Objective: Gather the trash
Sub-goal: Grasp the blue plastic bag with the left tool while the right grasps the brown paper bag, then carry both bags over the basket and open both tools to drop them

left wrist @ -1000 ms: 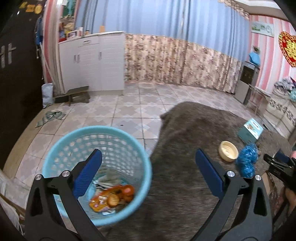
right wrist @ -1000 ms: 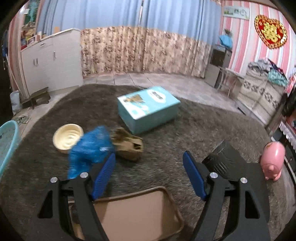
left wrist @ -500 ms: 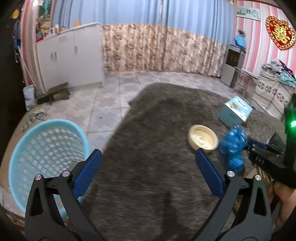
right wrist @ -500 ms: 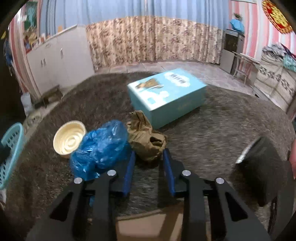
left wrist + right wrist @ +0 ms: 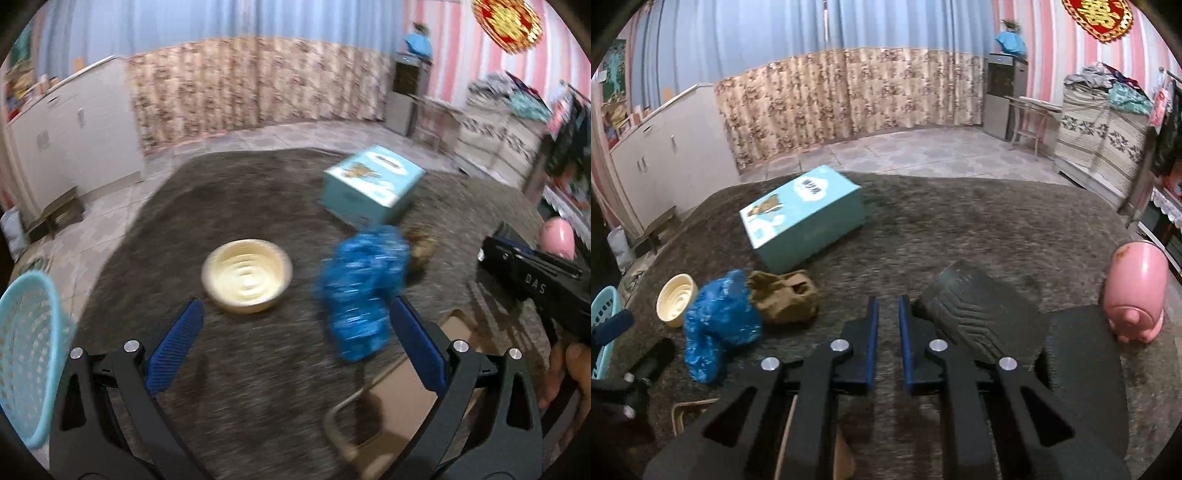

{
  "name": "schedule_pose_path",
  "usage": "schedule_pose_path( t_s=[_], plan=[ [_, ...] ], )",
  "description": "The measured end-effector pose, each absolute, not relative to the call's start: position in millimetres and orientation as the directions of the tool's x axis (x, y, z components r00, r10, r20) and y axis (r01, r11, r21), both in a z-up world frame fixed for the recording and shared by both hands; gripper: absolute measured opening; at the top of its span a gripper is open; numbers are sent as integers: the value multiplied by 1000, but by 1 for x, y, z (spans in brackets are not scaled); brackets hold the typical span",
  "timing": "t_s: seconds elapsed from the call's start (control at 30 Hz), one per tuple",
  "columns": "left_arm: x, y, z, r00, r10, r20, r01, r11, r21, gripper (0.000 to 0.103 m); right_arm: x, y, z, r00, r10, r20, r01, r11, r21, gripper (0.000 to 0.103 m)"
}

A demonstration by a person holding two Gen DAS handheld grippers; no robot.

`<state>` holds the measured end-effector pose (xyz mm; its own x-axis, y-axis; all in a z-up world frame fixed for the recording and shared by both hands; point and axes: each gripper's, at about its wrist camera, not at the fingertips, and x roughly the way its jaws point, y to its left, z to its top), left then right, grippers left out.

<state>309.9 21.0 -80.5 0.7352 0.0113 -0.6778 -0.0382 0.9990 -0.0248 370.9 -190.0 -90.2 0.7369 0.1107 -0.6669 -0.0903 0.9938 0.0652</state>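
A crumpled blue plastic bag (image 5: 364,288) lies on the grey rug, with a cream bowl (image 5: 246,275) to its left and a crumpled brown paper (image 5: 421,245) behind it. My left gripper (image 5: 291,332) is open and empty, just short of the bowl and bag. The light blue basket (image 5: 26,354) is at the far left. In the right wrist view the blue bag (image 5: 718,321), brown paper (image 5: 785,301) and bowl (image 5: 676,304) lie to the left. My right gripper (image 5: 885,310) is shut and empty above the rug.
A teal box (image 5: 805,216) lies on the rug beyond the trash. Two dark slippers (image 5: 982,317) and a pink piggy bank (image 5: 1136,291) are to the right. A brown cardboard tray (image 5: 406,391) lies near me. White cabinets (image 5: 665,155) stand at the left wall.
My left gripper swung right from the basket toward the bowl and blue bag. My right gripper closed from wide open to shut, holding nothing, and now points right of the brown paper.
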Motion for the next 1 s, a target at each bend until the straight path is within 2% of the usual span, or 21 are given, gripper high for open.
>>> schedule_pose_path(
  t_s=[0.07,0.1,0.17,0.2,0.23,0.27,0.33,0.5,0.6,0.63,0.87,0.9,0.93,0.97,1.0],
  plan=[
    [321,8,-85,731,1,-682,-2,1000,0,97,375,-195,-90,735,111,-669,-87,994,70,12],
    [326,2,-88,724,-6,-690,14,1000,5,93,376,-196,-90,735,111,-669,-87,994,69,12],
    [335,-5,-95,702,-30,-712,51,999,8,75,376,-196,-90,735,112,-669,-88,994,70,12],
    [340,-7,-98,689,-35,-724,69,997,18,57,376,-196,-91,735,110,-669,-85,994,70,13],
    [342,-7,-100,681,-39,-731,79,997,21,38,376,-196,-91,736,111,-668,-86,994,70,18],
    [344,-6,-100,676,-44,-736,83,996,17,37,376,-196,-91,737,116,-666,-90,993,74,22],
    [335,7,-94,698,-41,-715,58,998,-1,36,376,-193,-91,742,125,-658,-102,992,74,40],
    [304,40,-74,732,27,-681,-14,1000,24,36,374,-171,-90,752,166,-638,-140,986,91,46],
    [281,59,-63,749,79,-657,-56,997,56,36,375,-150,-89,758,166,-631,-163,985,64,69],
    [275,66,-60,751,90,-654,-72,996,55,36,376,-141,-87,757,165,-632,-166,984,58,73],
    [249,122,-53,752,153,-641,-178,984,26,36,393,-113,-107,698,158,-698,-187,982,35,73],
    [248,128,-53,749,157,-643,-193,981,15,36,394,-111,-107,697,153,-700,-181,983,34,68],
    [247,137,-53,748,157,-645,-208,978,-4,36,392,-110,-106,702,157,-694,-186,982,34,51],
    [246,144,-52,747,158,-646,-220,975,-15,36,392,-109,-106,700,171,-693,-199,979,42,45],
    [244,151,-52,746,168,-644,-237,971,-21,36,391,-108,-105,698,180,-693,-207,977,45,45]
  ],
)
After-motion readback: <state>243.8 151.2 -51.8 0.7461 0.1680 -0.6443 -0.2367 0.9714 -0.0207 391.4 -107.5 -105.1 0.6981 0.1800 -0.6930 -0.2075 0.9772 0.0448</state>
